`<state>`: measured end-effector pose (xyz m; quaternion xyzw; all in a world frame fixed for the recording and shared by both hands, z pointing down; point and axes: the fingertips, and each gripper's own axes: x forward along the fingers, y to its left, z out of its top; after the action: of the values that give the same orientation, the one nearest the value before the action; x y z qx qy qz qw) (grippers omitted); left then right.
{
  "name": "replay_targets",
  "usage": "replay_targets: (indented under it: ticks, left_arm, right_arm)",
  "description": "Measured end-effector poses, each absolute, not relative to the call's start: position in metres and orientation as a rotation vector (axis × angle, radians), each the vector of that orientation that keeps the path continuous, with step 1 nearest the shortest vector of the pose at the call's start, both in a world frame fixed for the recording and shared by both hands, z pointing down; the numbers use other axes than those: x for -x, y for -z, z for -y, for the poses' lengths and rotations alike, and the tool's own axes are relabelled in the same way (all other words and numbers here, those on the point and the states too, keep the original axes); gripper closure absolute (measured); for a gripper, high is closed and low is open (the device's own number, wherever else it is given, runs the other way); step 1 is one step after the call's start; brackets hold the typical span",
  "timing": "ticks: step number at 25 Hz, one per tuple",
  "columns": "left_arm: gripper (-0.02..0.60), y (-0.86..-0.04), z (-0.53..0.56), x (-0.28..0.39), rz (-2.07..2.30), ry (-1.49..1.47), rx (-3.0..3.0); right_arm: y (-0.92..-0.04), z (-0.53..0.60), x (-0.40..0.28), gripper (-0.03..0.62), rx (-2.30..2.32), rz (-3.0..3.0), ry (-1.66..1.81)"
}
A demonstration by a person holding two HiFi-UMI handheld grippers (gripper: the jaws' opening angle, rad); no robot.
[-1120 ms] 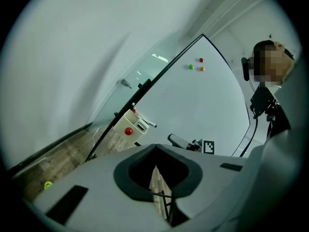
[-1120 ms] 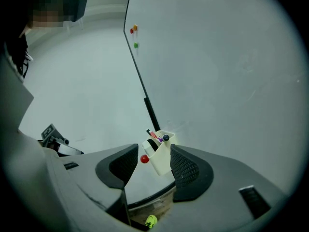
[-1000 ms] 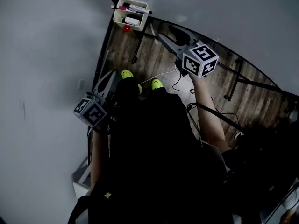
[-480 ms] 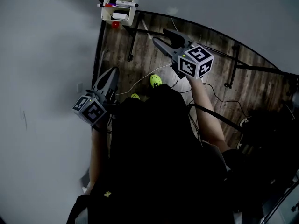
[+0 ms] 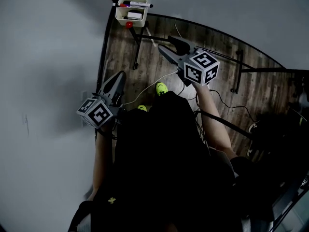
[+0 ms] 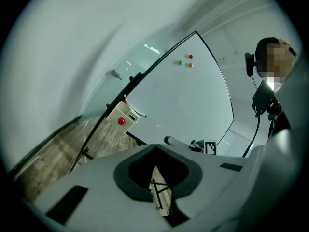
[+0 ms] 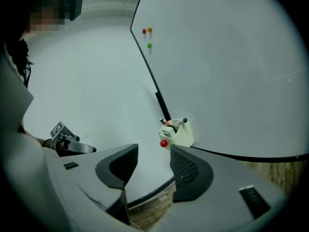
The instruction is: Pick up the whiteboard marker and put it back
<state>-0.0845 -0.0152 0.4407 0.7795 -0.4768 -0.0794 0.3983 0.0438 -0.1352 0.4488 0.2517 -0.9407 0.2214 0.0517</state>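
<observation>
The marker holder point(image 7: 176, 134) now sits farther from both grippers than before. On the right gripper point(image 7: 153, 151) the fingers stand apart, empty; on the left gripper point(image 6: 154, 147) they are closed together, holding nothing.

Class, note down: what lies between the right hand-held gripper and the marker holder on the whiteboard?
Nothing. In the right gripper view, only bare whiteboard separates the open right hand-held gripper from the marker holder.

Ahead of me the holder point(image 5: 132, 14) hangs at the lower corner of the whiteboard point(image 7: 231, 71), a marker point(image 5: 141, 5) lying across its top, the wall point(image 7: 87, 81) to its left.
</observation>
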Motion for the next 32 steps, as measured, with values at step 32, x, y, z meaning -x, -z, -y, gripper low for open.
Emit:
replay_targets:
  ticks: [32]
  left_arm:
    - [0.551, -0.413, -0.116, 0.139, 0.845, 0.220, -2.227]
  right_arm:
    - [-0.413, -0.087, 0.027, 0.591, -0.974, 2.762, -0.579]
